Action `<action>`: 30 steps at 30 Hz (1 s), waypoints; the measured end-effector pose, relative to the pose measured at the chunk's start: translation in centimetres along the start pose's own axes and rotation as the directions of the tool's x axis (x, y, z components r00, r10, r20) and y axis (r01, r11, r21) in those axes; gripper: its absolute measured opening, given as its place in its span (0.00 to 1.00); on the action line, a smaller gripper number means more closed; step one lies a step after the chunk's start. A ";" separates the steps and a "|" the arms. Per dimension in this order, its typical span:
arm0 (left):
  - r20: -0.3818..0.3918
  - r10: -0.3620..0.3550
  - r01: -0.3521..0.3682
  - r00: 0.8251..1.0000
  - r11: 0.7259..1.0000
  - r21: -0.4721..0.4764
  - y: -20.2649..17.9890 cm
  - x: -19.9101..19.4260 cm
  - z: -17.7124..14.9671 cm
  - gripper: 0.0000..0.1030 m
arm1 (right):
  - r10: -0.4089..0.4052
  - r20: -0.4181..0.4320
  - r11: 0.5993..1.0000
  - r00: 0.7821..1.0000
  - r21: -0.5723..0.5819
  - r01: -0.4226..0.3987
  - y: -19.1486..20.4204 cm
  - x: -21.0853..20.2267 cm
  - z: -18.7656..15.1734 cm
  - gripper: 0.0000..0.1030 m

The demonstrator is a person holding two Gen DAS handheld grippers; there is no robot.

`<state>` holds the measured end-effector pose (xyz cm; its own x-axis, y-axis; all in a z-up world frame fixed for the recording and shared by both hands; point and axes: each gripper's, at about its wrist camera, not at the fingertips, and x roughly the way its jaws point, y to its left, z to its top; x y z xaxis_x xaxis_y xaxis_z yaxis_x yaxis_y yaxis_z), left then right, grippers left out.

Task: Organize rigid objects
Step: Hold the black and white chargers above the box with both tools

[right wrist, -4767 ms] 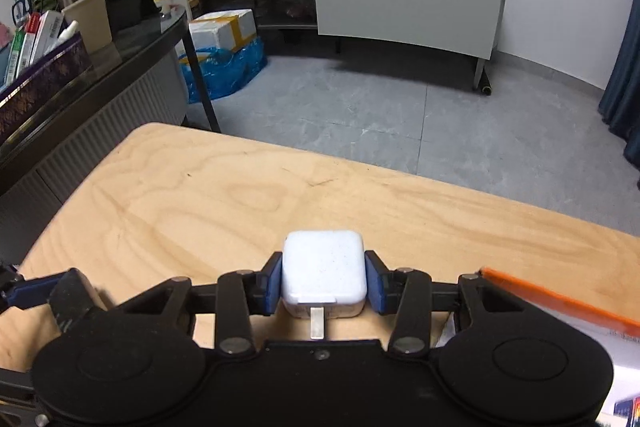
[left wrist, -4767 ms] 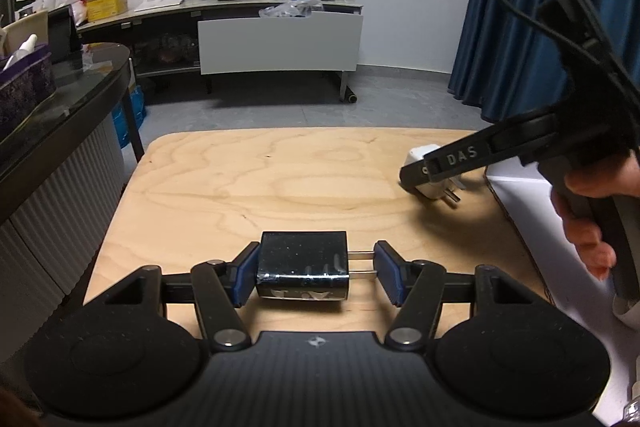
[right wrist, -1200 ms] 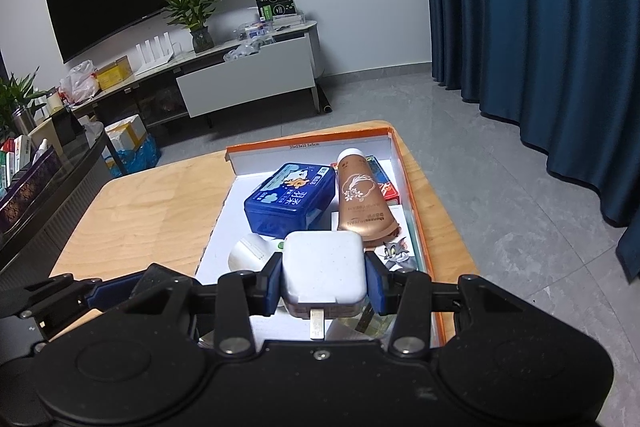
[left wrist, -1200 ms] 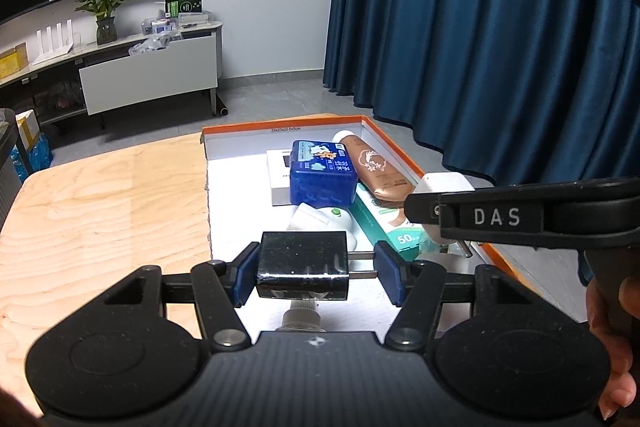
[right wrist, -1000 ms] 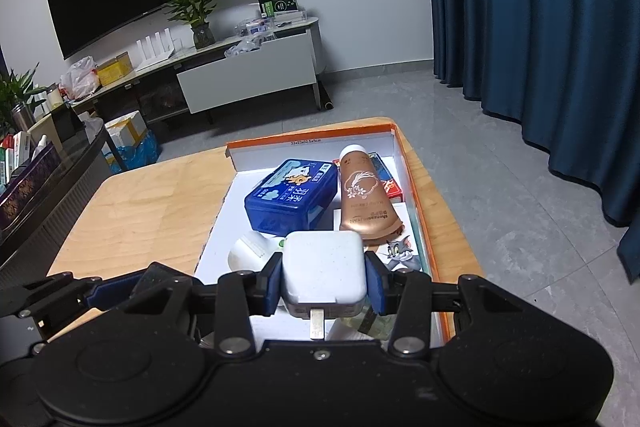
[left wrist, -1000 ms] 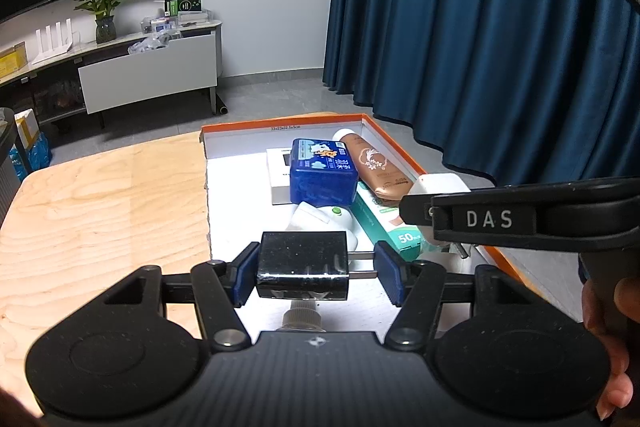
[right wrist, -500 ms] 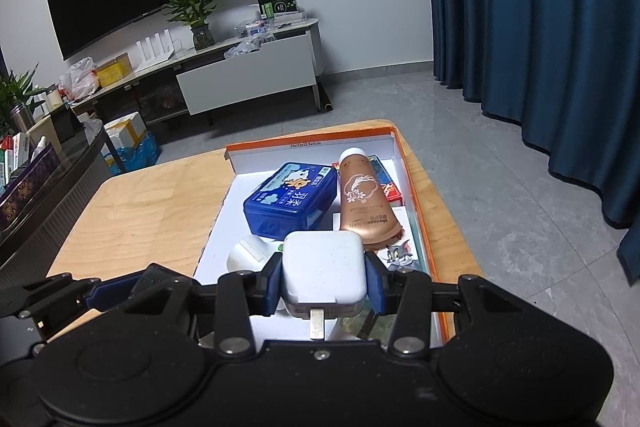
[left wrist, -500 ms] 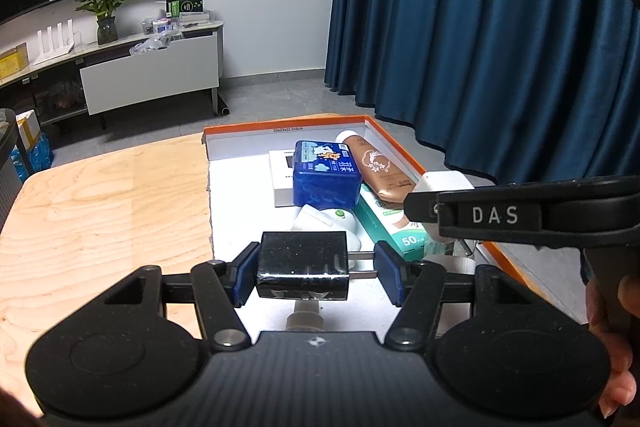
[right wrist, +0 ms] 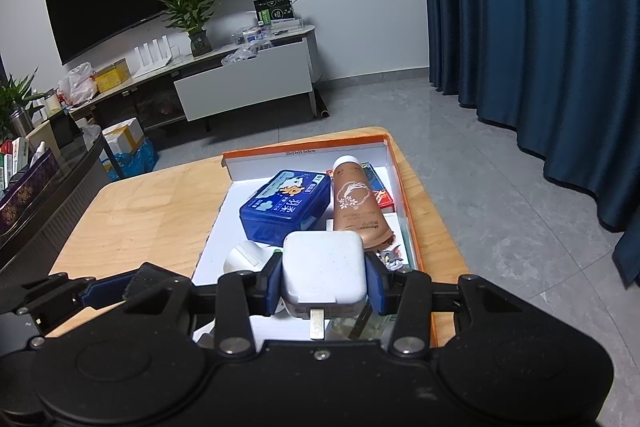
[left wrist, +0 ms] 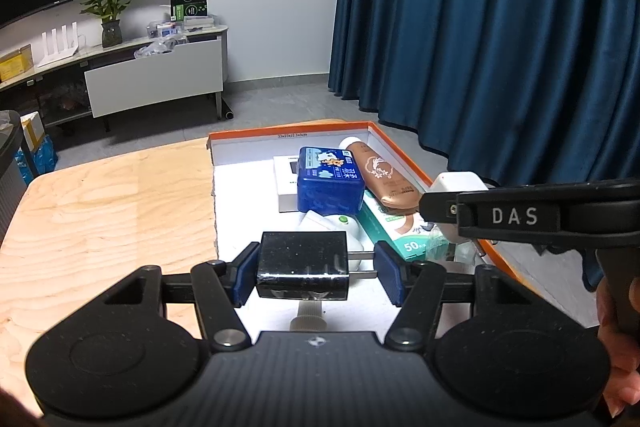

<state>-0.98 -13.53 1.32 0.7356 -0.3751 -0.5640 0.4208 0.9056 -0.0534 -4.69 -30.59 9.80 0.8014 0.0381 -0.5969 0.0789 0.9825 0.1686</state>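
My left gripper [left wrist: 316, 269] is shut on a black plug adapter [left wrist: 302, 264], its two metal prongs against the right pad, held above the near white floor of an orange-rimmed box [left wrist: 402, 150]. My right gripper [right wrist: 323, 279] is shut on a white plug adapter [right wrist: 323, 269], held above the box's near right part; the white plug adapter also shows in the left wrist view [left wrist: 458, 183]. The box [right wrist: 396, 163] holds a blue tin [right wrist: 286, 205], a brown tube [right wrist: 354, 203], a green-and-white carton [left wrist: 394, 229] and a white bottle [left wrist: 334, 225].
The box lies on the right half of a light wooden table [left wrist: 100, 203]. Blue curtains [left wrist: 480, 27] hang behind it. A TV cabinet [right wrist: 244, 75] with a plant stands across the grey floor. A dark counter [right wrist: 40, 183] sits left of the table.
Over about five seconds both grippers carried their plug adapters from the bare table over to the box. In the last second they hardly moved.
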 end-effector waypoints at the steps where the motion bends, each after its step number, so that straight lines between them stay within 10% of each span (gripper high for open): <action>1: 0.000 -0.001 0.001 1.000 1.000 -0.001 0.0 0.0 0.0 0.60 | 0.000 0.001 1.000 1.000 0.002 0.000 -0.1 -0.1 0.0 0.50; 30: 0.010 0.024 -0.024 1.000 1.000 -0.007 1.0 0.7 2.1 0.60 | 0.007 0.002 1.000 1.000 0.027 -0.007 -0.9 0.1 1.1 0.50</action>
<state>1.07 -13.31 2.59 0.7506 -0.3552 -0.5572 0.3996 0.9155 -0.0454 -4.07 -31.65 10.47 0.8034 0.0446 -0.5938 0.0891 0.9770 0.1939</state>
